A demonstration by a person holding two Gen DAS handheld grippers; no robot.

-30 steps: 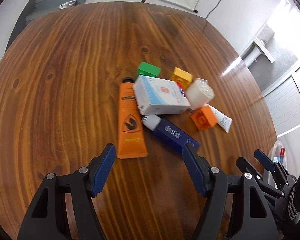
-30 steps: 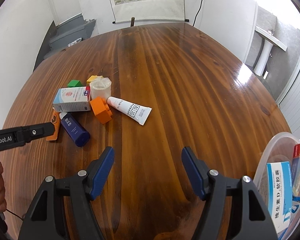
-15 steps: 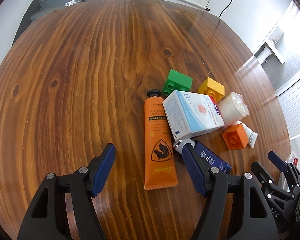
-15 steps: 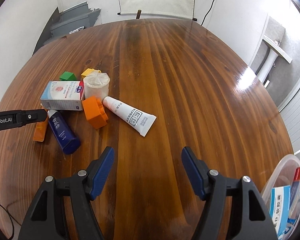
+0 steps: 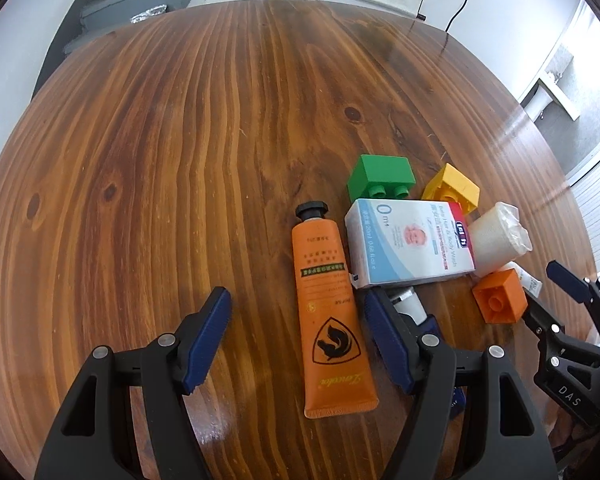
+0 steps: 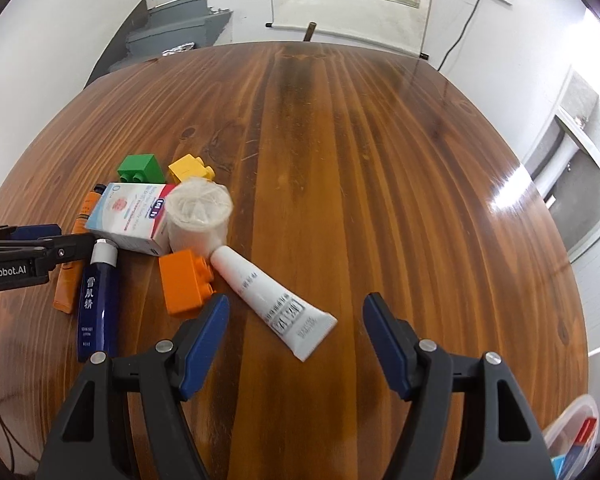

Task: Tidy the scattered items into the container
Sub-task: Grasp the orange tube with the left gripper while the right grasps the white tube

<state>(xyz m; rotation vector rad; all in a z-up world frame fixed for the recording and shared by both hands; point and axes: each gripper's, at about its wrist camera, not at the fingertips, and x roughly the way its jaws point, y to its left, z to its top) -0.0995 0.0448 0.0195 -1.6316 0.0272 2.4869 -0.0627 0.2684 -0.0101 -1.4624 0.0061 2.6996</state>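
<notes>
Left wrist view: left gripper point(image 5: 298, 334) fingers spread wide, holding nothing, straddling the orange tube point(image 5: 328, 312) flat on the worktop point(image 5: 180, 140). Right wrist view: right gripper point(image 6: 296, 334) wide open, empty, white tube point(image 6: 274, 296) between its fingers; container point(image 6: 576, 428) at lower right

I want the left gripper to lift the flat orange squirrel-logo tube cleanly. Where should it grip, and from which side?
Grip the orange tube across its mid-body, coming straight down from above. It lies flat on the wooden table, lengthwise between the open left gripper fingers, black cap pointing away. Its left edge is free; the white-and-blue carton crowds the upper right, so stay toward the crimped end.
</notes>
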